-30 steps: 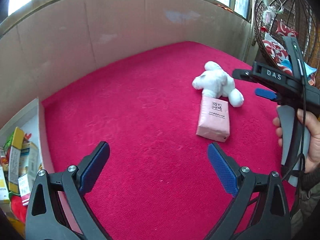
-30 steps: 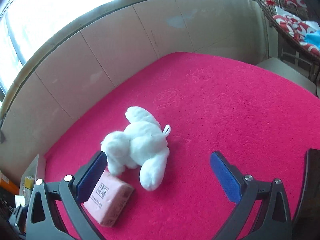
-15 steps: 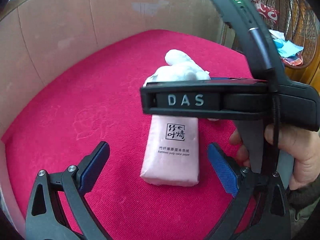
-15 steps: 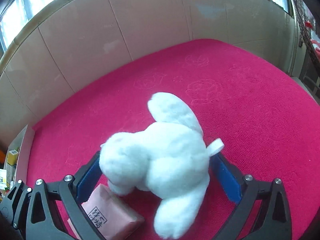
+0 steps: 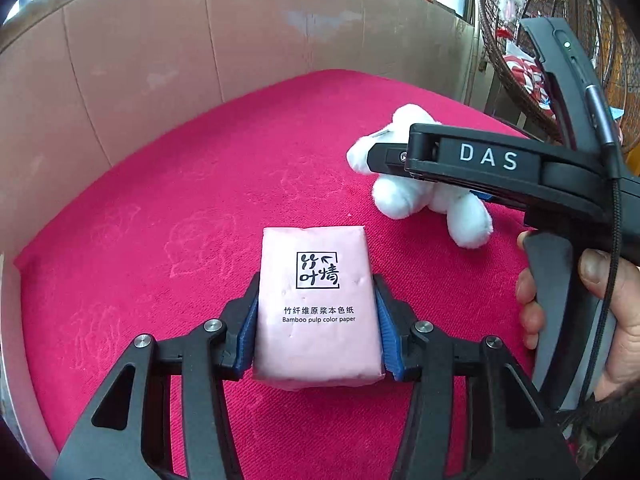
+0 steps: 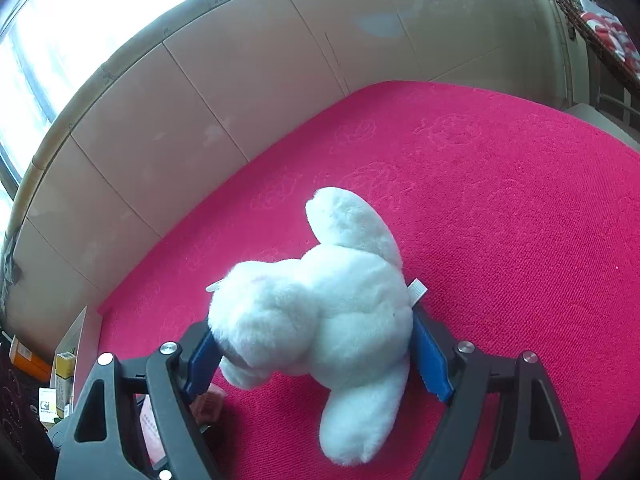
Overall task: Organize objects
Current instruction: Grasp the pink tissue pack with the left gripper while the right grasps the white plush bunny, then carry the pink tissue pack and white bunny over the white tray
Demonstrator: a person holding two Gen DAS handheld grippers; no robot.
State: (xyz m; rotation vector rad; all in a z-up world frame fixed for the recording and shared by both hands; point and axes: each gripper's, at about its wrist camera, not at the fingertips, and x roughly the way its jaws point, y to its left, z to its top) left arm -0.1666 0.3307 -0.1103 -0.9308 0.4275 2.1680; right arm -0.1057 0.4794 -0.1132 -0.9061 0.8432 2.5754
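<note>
Left gripper (image 5: 317,312) jaws closing, pads against both sides of the pink tissue pack (image 5: 316,308) on the red cloth (image 5: 200,208). Right gripper (image 6: 316,354) jaws closing around the white plush toy (image 6: 320,304), just beyond the pack. Cloth past the toy lies bare to the wall (image 6: 240,80).

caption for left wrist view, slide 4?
Left gripper closing on the pink tissue pack over the red cloth; right gripper at the white plush toy.

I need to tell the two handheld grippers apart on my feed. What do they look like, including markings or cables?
Both look alike: black frames with cut-out triangular arms, silver pivot screws and blue ribbed pads. The left gripper shows these up close. The right gripper carries white "DAS" lettering on its side, a grey handle, a small green light and a black braided cable. A dark sleeve cuff shows at the wrist.
</note>
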